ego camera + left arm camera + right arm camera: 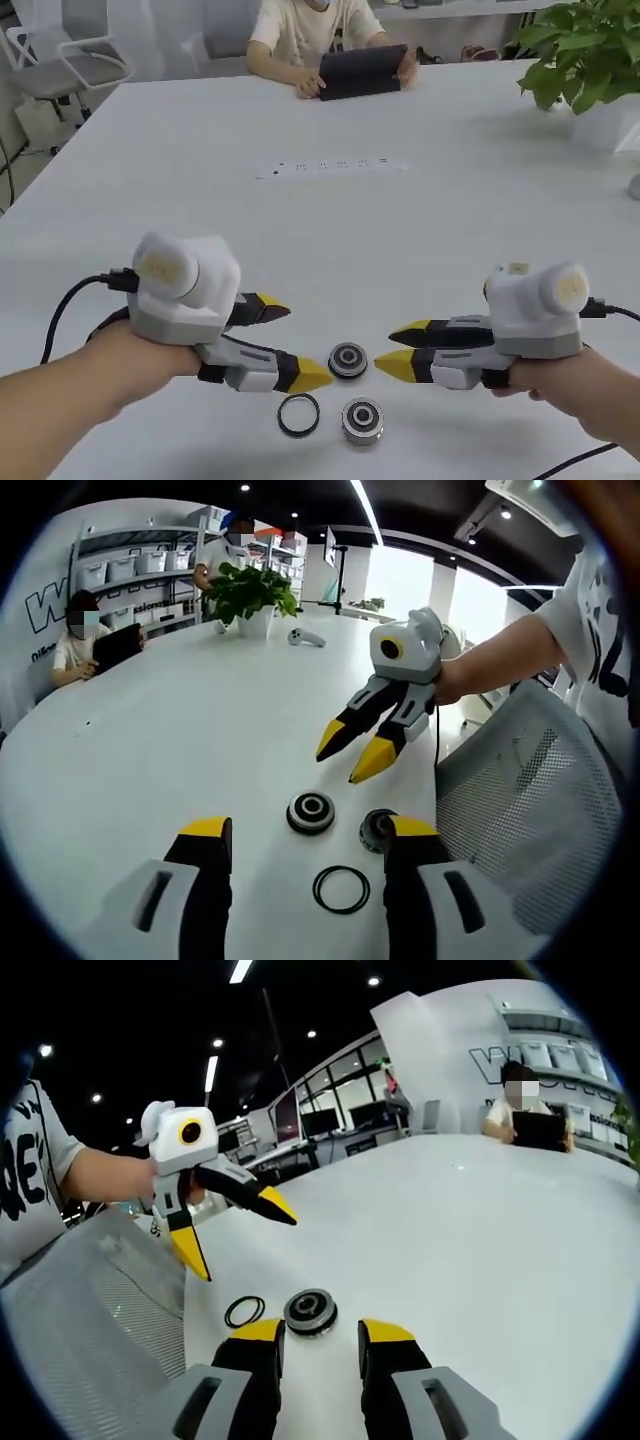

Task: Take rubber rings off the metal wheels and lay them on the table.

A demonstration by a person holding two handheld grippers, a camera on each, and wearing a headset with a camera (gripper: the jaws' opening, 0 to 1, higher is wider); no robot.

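Note:
Two small metal wheels sit near the table's front edge. One wheel (pixel 348 360) (pixel 311 812) (pixel 310 1311) has a dark rim and lies between the two grippers. The other wheel (pixel 362 420) (pixel 378 830) looks bare silver and is nearer me. A loose black rubber ring (pixel 299 414) (pixel 341 889) (pixel 244 1311) lies flat beside it. My left gripper (pixel 290 342) (pixel 308 830) (pixel 243 1240) hovers open, left of the wheels. My right gripper (pixel 392 349) (pixel 348 758) (pixel 320 1332) is open too, its tips pointing at the dark-rimmed wheel from the right. Neither holds anything.
A power strip (pixel 330 167) lies mid-table. A potted plant (pixel 585 50) stands at the back right. A person with a tablet (pixel 362 70) sits at the far end. A mesh chair (pixel 530 800) is close behind me.

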